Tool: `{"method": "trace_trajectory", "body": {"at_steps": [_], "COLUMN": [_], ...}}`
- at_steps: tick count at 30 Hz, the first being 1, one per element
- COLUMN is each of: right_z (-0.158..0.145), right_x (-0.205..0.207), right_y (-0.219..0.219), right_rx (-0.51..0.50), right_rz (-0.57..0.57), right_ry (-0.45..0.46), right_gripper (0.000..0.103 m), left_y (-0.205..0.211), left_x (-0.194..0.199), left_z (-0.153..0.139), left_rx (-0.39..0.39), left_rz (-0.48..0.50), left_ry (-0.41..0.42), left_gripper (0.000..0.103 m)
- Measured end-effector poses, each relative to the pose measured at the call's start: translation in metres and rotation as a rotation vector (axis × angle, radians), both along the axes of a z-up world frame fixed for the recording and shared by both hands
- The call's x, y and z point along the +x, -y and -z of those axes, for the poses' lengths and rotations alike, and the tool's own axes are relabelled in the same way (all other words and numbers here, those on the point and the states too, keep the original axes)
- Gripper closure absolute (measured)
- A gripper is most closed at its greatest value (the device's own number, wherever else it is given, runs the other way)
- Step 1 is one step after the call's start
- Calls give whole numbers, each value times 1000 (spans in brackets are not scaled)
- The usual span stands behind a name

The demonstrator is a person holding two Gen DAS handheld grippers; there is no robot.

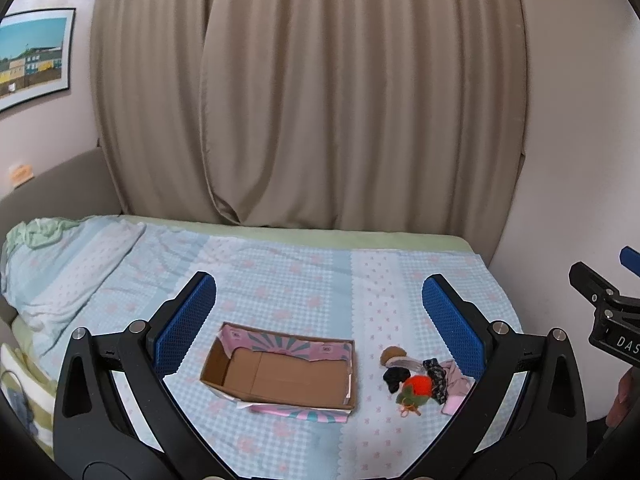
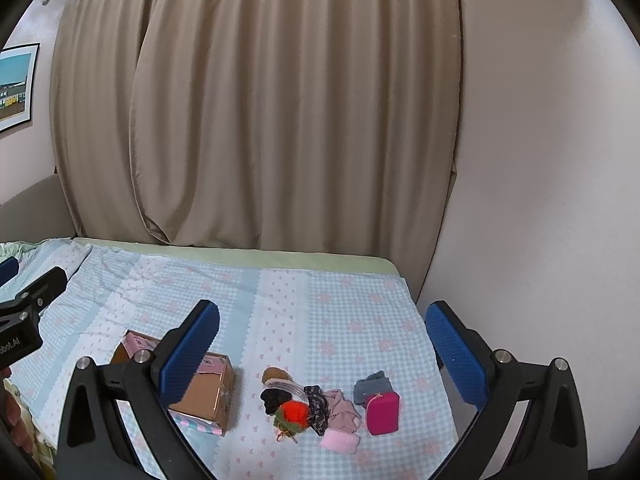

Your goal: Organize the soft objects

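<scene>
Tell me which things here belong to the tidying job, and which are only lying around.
For the job: cardboard box; heap of soft items; magenta pouch; grey cloth.

Only around: curtain; framed picture; pillow.

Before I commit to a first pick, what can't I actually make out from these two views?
- Magenta pouch and grey item: absent from the left wrist view, behind the left gripper finger.
- Cardboard box interior: hidden in the right wrist view by its wall and the right gripper finger.
- Pile: overlapping items too small to separate.
</scene>
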State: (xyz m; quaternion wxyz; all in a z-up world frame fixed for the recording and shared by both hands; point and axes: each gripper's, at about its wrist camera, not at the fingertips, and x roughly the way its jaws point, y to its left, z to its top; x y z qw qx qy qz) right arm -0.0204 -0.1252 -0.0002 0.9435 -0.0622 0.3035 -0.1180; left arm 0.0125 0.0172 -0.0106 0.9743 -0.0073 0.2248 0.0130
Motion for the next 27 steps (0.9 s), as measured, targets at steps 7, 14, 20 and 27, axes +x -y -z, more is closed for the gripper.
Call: {"method": "trace_trajectory", "body": {"at_steps": [7,14,20,27], "right_z": [-2,4,3,5], "right_x": [2,3,5,4], "right_y": [-1,-2,-1,0], "right_rx": [-1,-2,-1,-3], "right_rz": [2,8,21,22], "right_ry": [-2,4,9,9], "right_gripper": [0,0,0,0], "left_y": [-7,-10,-10,-12], "left_x": [2,6,6,8], "left_z": [1,-2,-2,-3], "left_rx": [-13,-13,-15,-20], "left_rz": [-2,10,16,18], "left_ry": [-6,-7,-5,-8], "left_gripper": [1,1,1,1]}}
